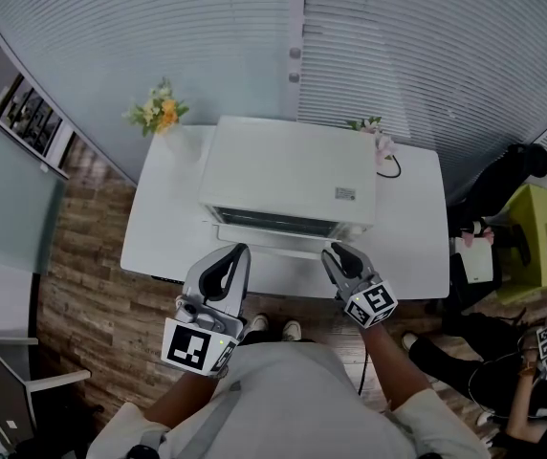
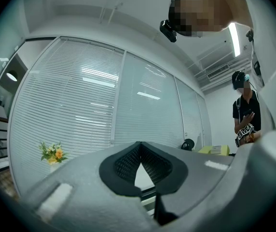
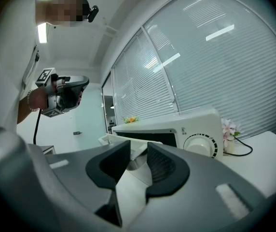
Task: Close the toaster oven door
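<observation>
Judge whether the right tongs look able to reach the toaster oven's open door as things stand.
Probably yes: the right tongs stand open at the front edge of the lowered door of the toaster oven, and nothing stands between them.

You hold both grippers level, side by side before you. On your left gripper [image 1: 239,251] the jaws meet at the tips. On your right gripper [image 1: 337,250] they stand apart, gripping nothing.

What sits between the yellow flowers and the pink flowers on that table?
The white toaster oven, its door open, stands between the yellow flowers and the pink flowers; the head view shows this.
</observation>
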A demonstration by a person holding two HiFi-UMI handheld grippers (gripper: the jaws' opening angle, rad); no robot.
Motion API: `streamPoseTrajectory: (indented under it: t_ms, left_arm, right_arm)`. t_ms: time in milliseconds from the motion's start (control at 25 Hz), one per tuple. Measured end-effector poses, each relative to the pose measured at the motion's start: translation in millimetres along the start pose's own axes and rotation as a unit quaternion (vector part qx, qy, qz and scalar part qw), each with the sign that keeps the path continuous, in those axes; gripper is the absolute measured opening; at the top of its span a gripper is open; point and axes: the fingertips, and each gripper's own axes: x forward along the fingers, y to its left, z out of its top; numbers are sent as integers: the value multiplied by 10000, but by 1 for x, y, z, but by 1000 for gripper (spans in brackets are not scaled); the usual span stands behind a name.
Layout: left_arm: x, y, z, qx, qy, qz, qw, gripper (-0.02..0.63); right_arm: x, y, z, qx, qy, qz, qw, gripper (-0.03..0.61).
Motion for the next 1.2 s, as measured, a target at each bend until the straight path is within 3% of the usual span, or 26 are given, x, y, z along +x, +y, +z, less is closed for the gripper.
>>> streamPoseTrajectory:
  t_ms: [1200]
  left_arm:
    - [-5,12,-4,-39,8,109,9999,5]
  right_arm:
    - [18,-21,16,-74,-32,-273,9996,101]
